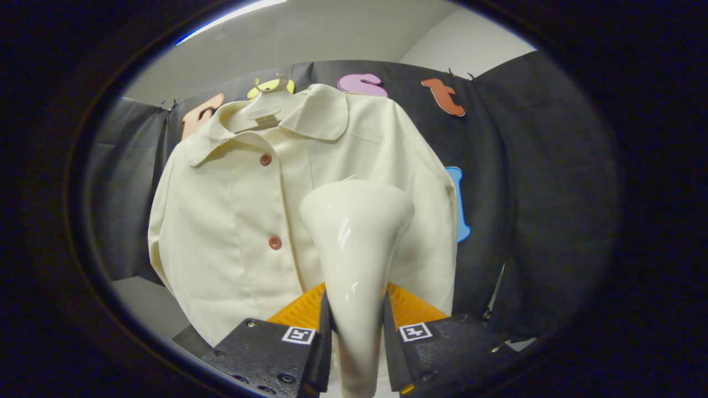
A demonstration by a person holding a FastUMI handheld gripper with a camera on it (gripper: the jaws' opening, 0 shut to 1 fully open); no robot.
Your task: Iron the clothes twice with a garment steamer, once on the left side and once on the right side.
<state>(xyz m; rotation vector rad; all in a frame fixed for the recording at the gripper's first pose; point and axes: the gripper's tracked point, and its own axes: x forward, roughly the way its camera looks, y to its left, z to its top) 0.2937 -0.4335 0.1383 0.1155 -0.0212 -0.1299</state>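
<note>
Steamer (354, 243) sits clamped at its neck in the closed tongs (357, 337), head raised just before the right front of the cream shirt (232, 221) on its hanger (263, 108); a glossy handle could twist in the grip, snagging the placket.

Shirt (232, 221) cream, buttons (275, 242) reddish-brown – steamer (354, 243) glossy white – hanger (264, 110) white, wall black

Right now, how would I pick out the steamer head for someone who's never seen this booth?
Find the cream shirt on its hanger against the black cloth wall. In front of it stands the garment steamer, its handle clamped between the tongs. It is the one glossy, hard, funnel-shaped thing, unlike the matte fabric behind.
</note>
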